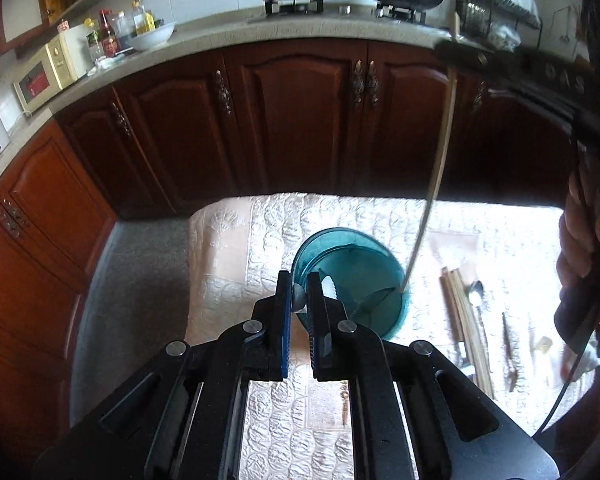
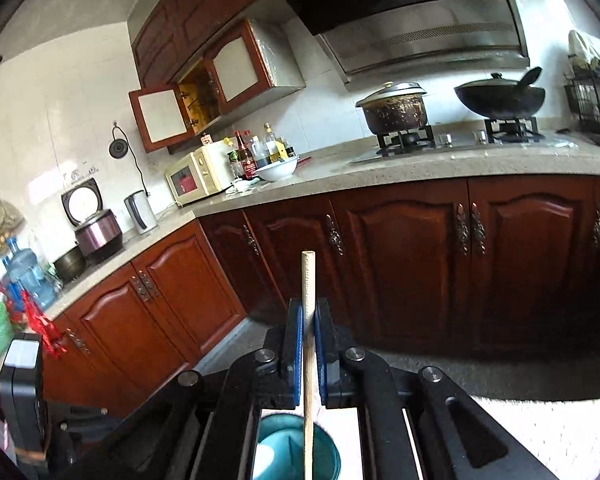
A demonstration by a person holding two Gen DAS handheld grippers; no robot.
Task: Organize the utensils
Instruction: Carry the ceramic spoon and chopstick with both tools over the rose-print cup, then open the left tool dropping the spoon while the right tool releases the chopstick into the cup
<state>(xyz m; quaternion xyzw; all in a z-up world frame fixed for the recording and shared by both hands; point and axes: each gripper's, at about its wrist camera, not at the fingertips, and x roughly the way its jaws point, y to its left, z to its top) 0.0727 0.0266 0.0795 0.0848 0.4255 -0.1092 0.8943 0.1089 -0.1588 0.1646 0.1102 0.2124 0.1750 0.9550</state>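
Kitchen, quilted tablecloth (image 1: 228,264), teal cup (image 1: 352,276) upright, left gripper (image 1: 299,300) clamped on a metal utensil handle (image 1: 298,295), right gripper (image 2: 308,320) pinching a chopstick (image 2: 308,280) over the cup, spoon (image 1: 476,294) lying beside.

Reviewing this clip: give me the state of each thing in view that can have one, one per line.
left gripper: shut on a small grey utensil end.
right gripper: shut on a chopstick, held upright.
teal cup: upright on the quilted cloth, chopstick's lower end inside.
spoon: lying flat on the cloth.
upper cabinet door: open.
pot: lidded, on the stove.
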